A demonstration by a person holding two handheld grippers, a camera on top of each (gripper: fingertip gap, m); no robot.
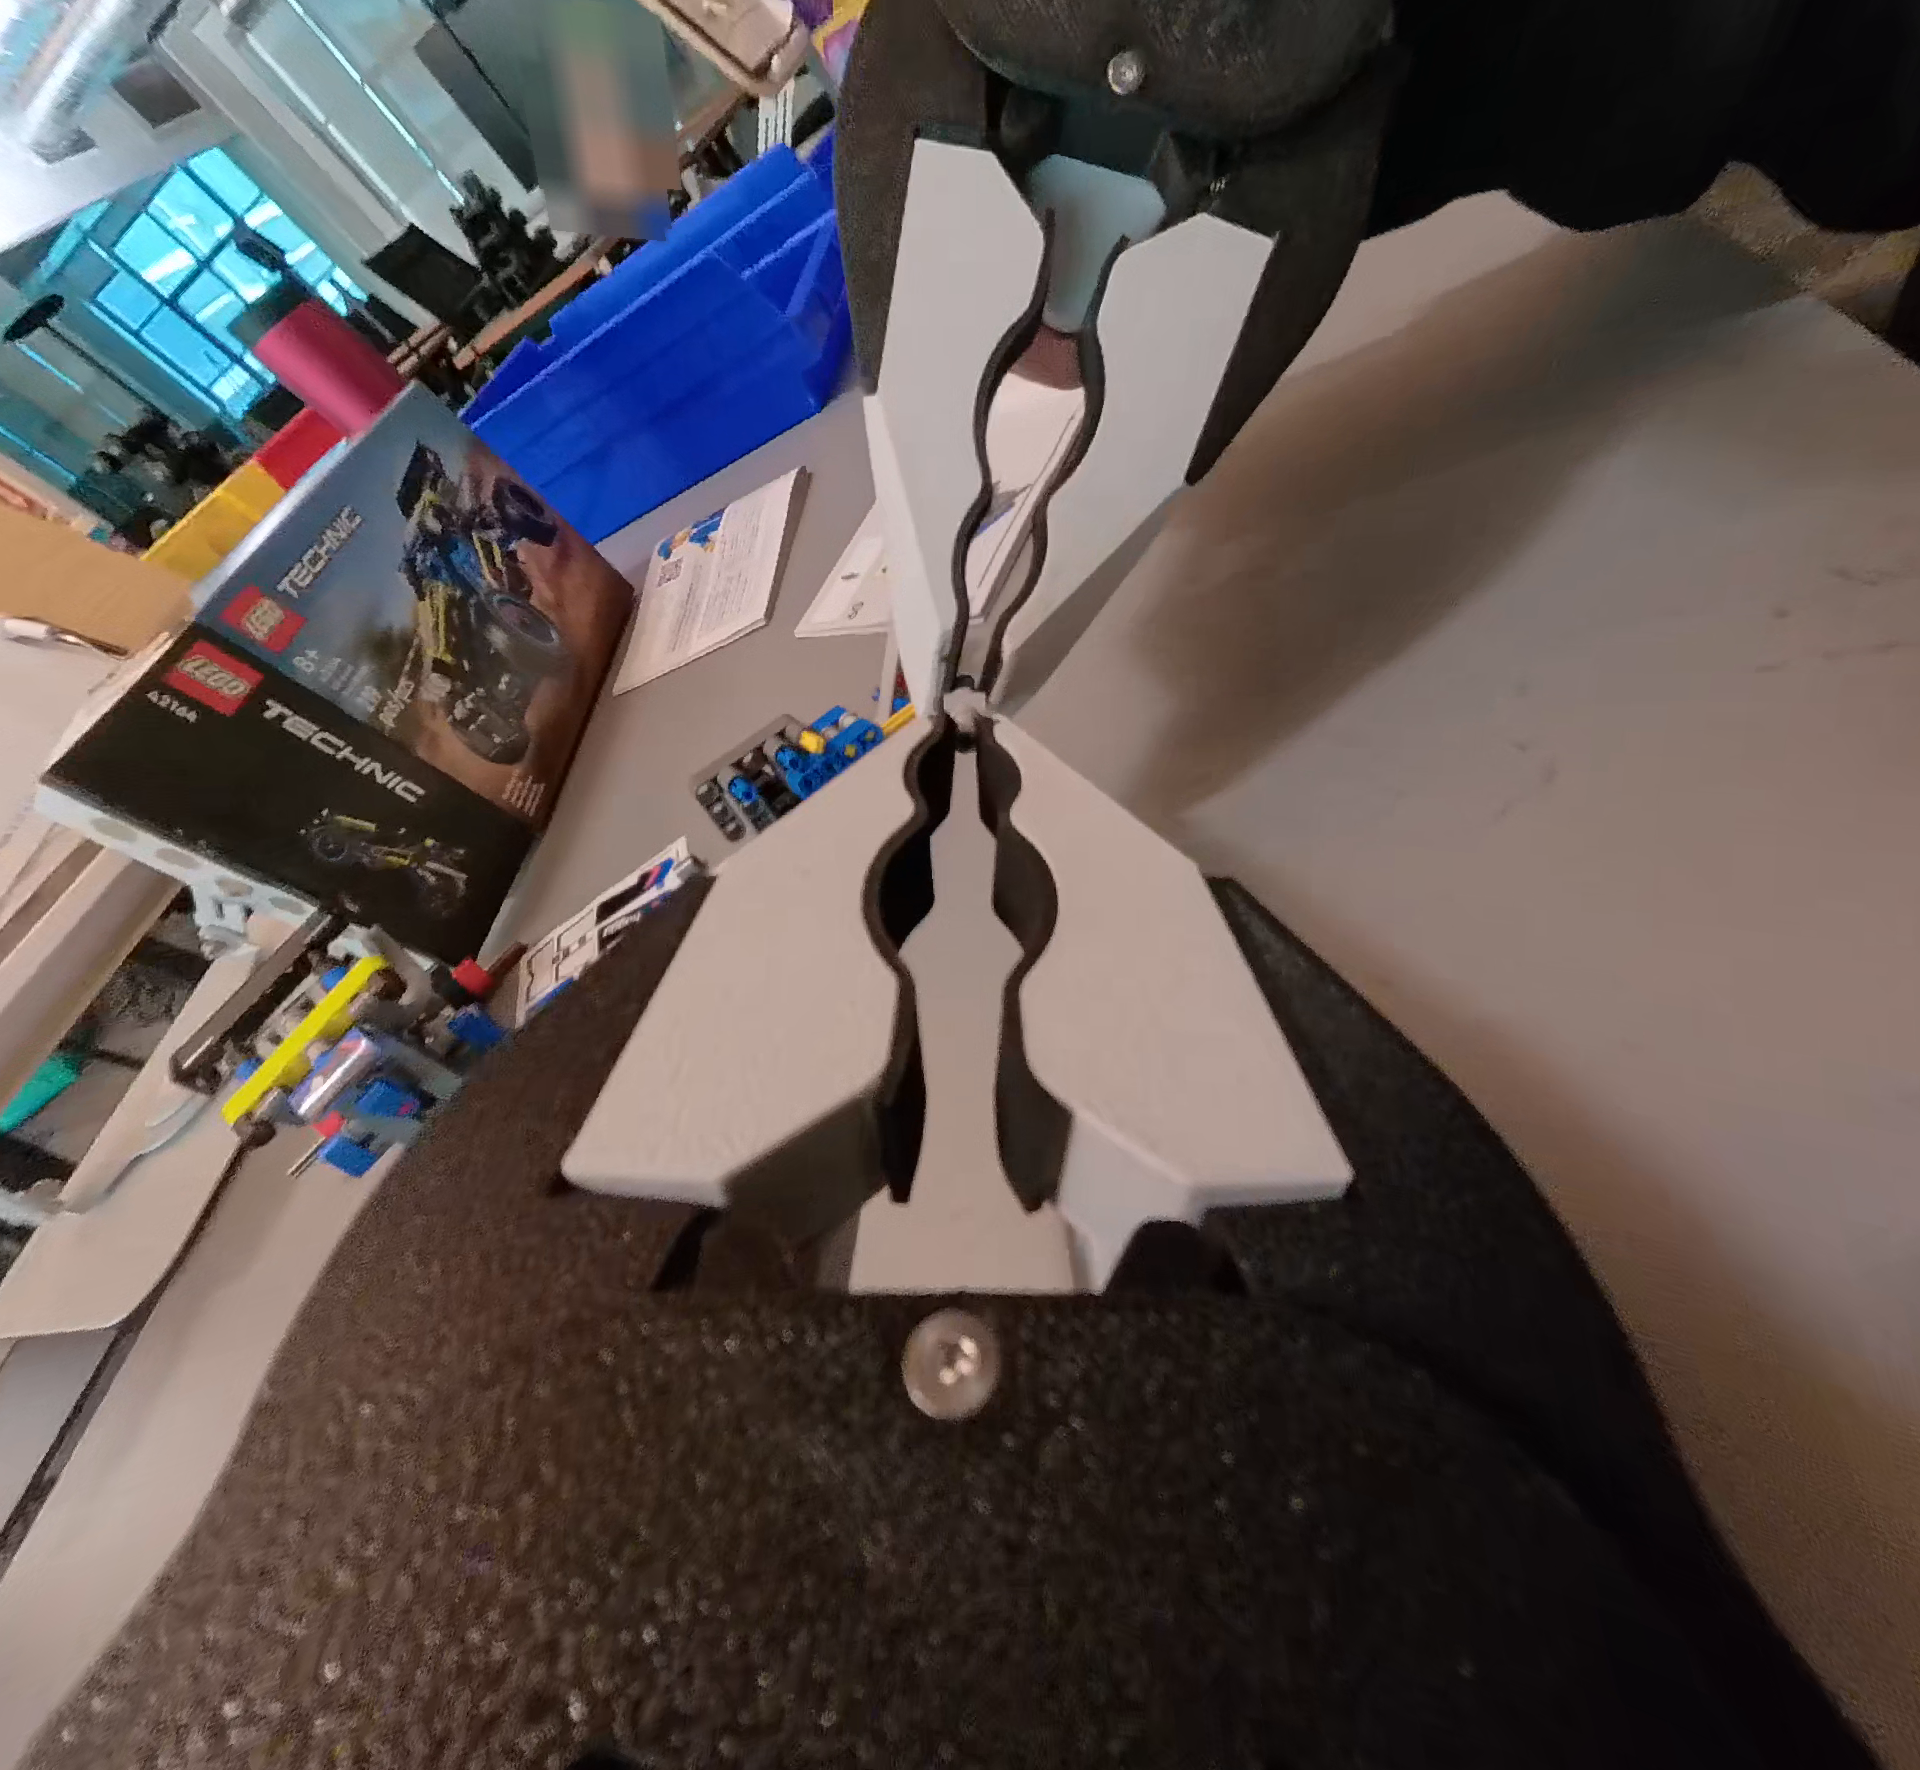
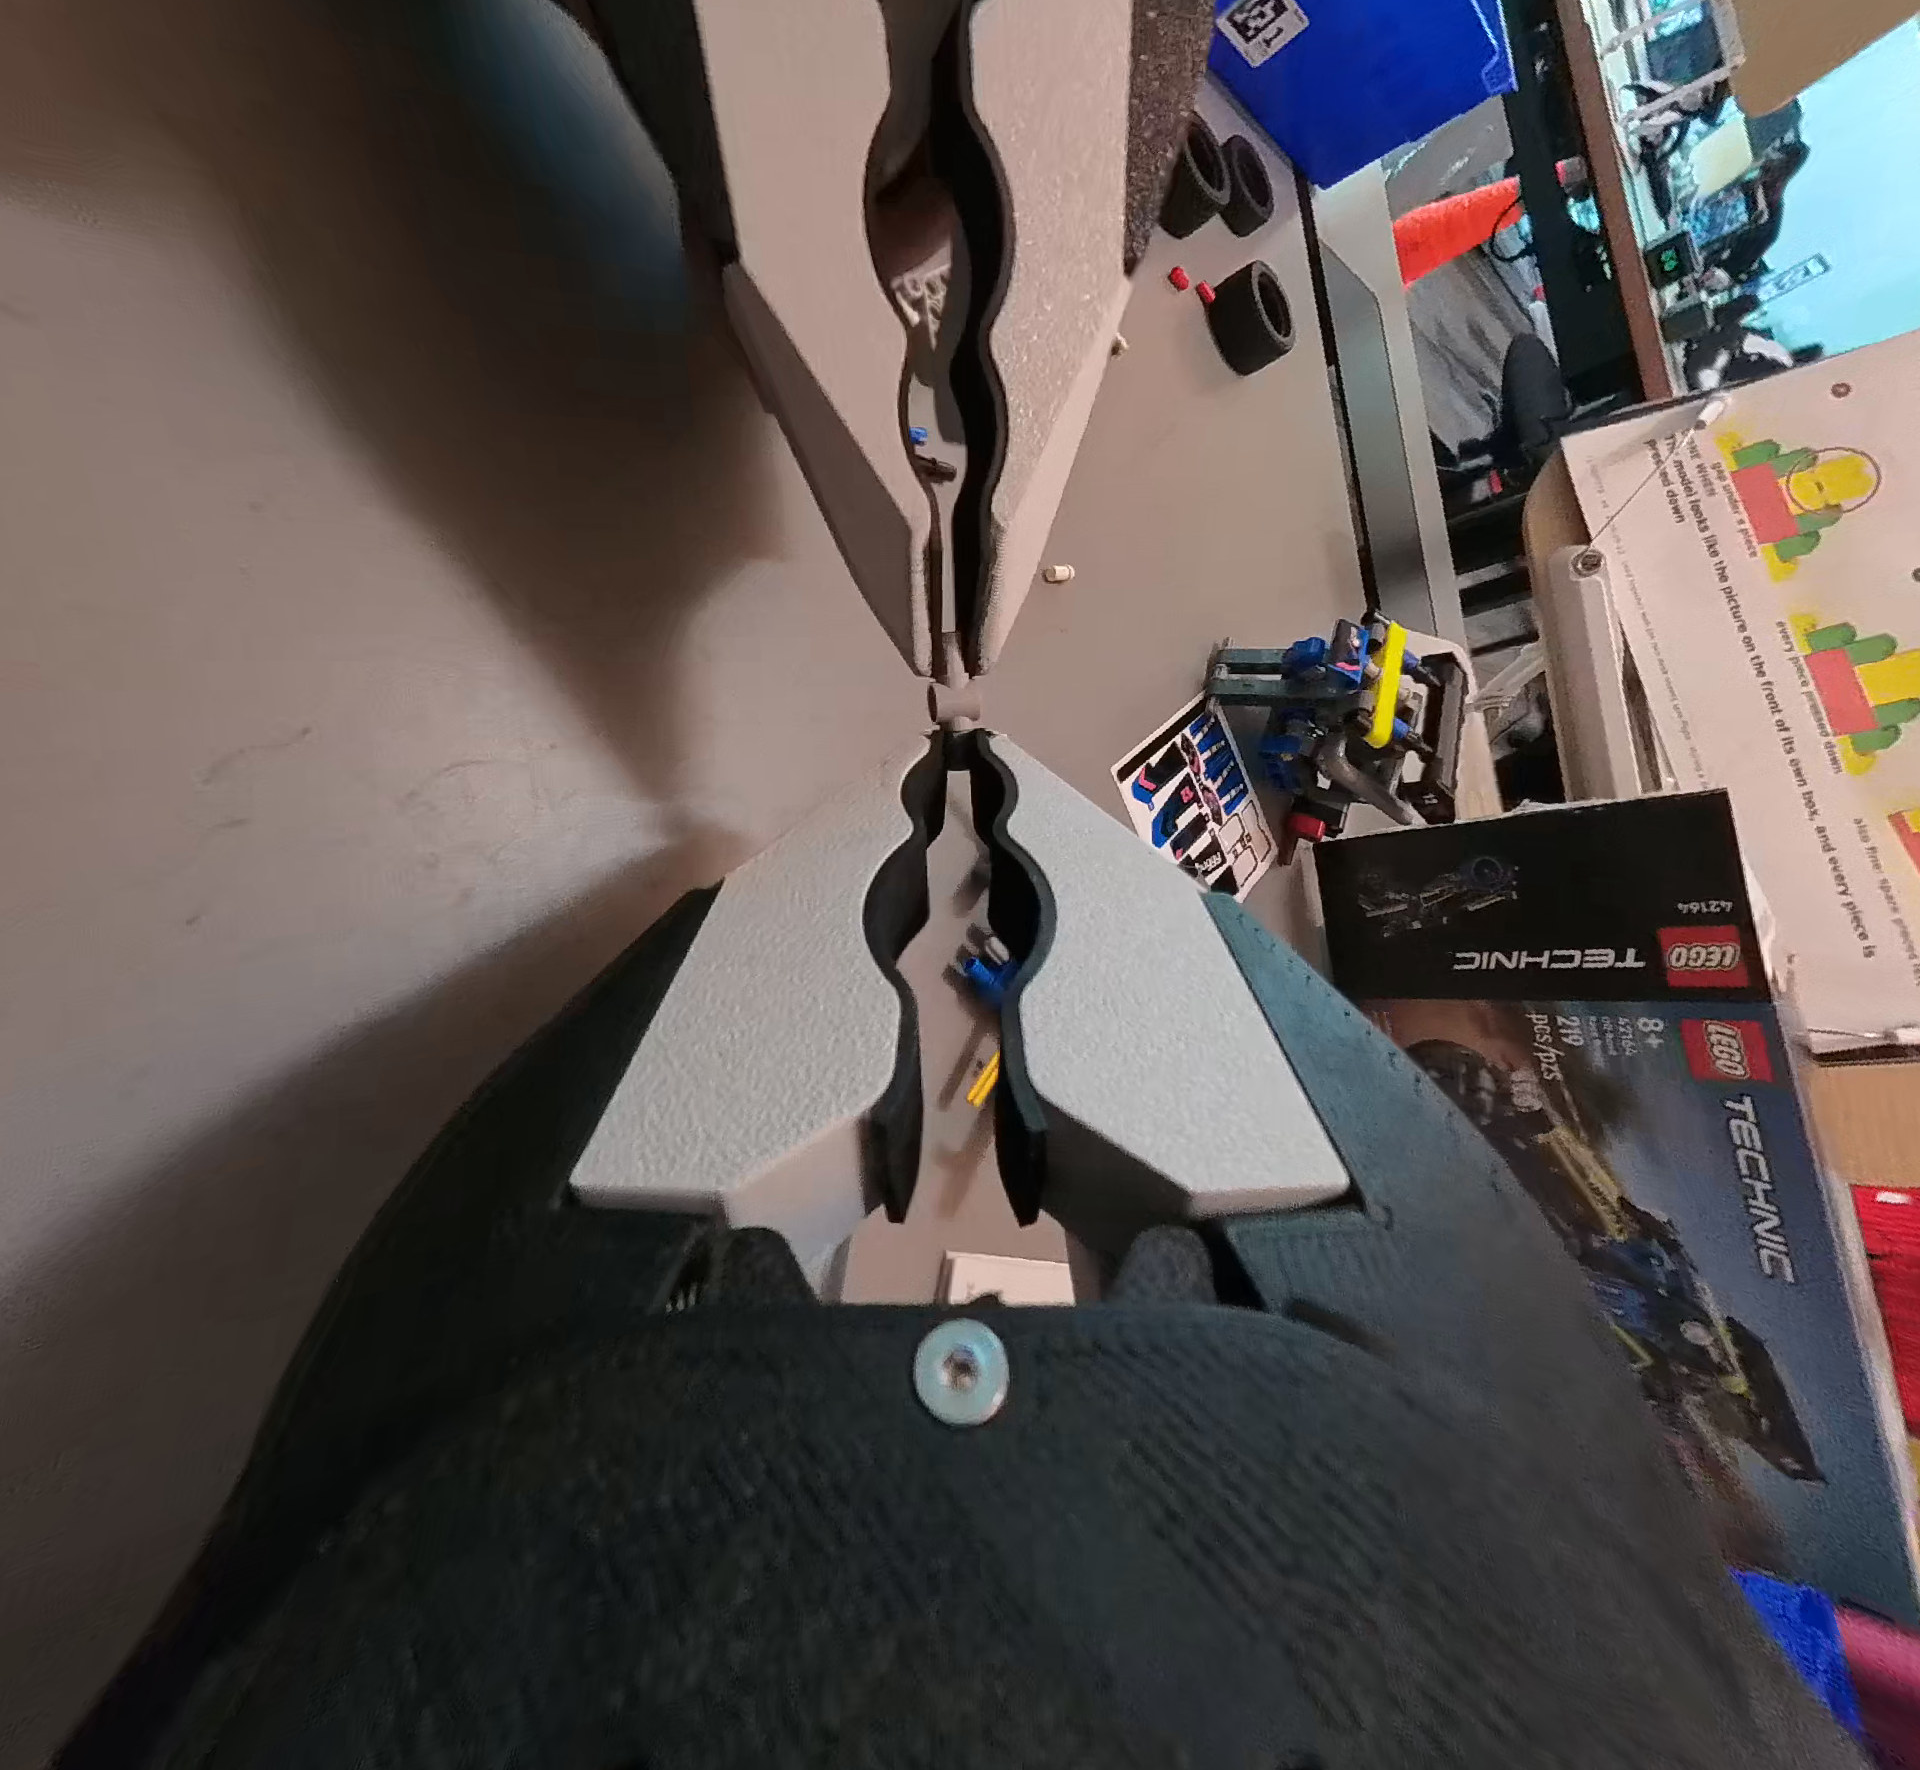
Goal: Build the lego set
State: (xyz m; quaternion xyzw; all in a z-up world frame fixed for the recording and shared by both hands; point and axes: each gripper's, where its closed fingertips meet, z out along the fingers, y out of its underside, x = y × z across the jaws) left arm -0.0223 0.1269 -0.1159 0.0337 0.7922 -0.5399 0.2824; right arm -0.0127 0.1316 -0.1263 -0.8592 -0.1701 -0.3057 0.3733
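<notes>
We found the left gripper (image 1: 961,733) and right gripper (image 2: 951,738) tip to tip above the table (image 1: 1558,577), both closed on one small grey connector (image 2: 954,702), and judged any twist could drop it among the loose pieces (image 1: 779,770) beside the half-built chassis (image 2: 1351,723) near the box (image 2: 1558,1045).

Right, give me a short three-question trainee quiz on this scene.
1. True or false: the two grippers meet tip to tip on one small grey piece.
2. How many loose black tyres lie on the table? A) one B) three C) five
3. Which lies nearer the half-built model: the sticker sheet or the blue bins?

Key: 1 true; 2 B; 3 sticker sheet.
</notes>
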